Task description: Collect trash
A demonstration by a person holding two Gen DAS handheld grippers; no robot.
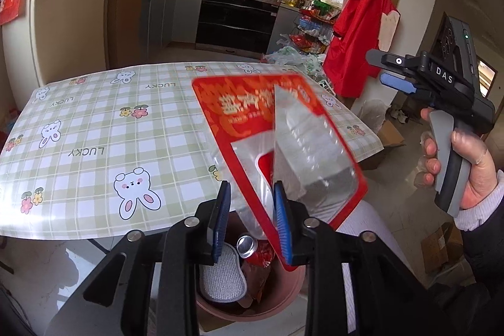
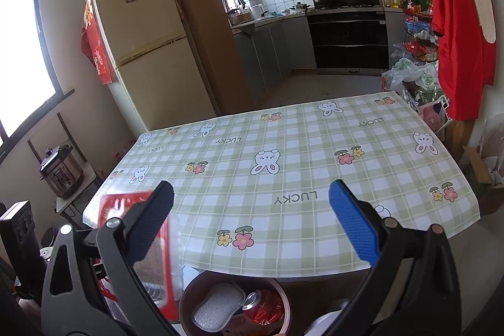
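A red snack package with a clear window and a silvery tray [image 1: 267,122] stands tilted between the jaws of my left gripper [image 1: 252,216]. It leans on the right pad, a wide gap separates it from the left pad, and it is blurred. Directly below is a brown-pink trash bin [image 1: 293,282] holding a red can [image 1: 247,244] and a silver scouring pad [image 1: 222,279]. In the right wrist view the package [image 2: 113,203] shows at lower left, beside the bin [image 2: 186,298]. My right gripper [image 2: 252,203] is wide open and empty above the table's near edge, also seen from the left wrist as the right gripper [image 1: 378,68].
The table with the checked bunny cloth [image 2: 299,147] lies just beyond the bin. Cardboard boxes [image 1: 441,244] and plastic bags sit on the floor to the right, under a hanging red apron [image 1: 356,30]. A pressure cooker [image 2: 61,172] stands on a low stand at the left.
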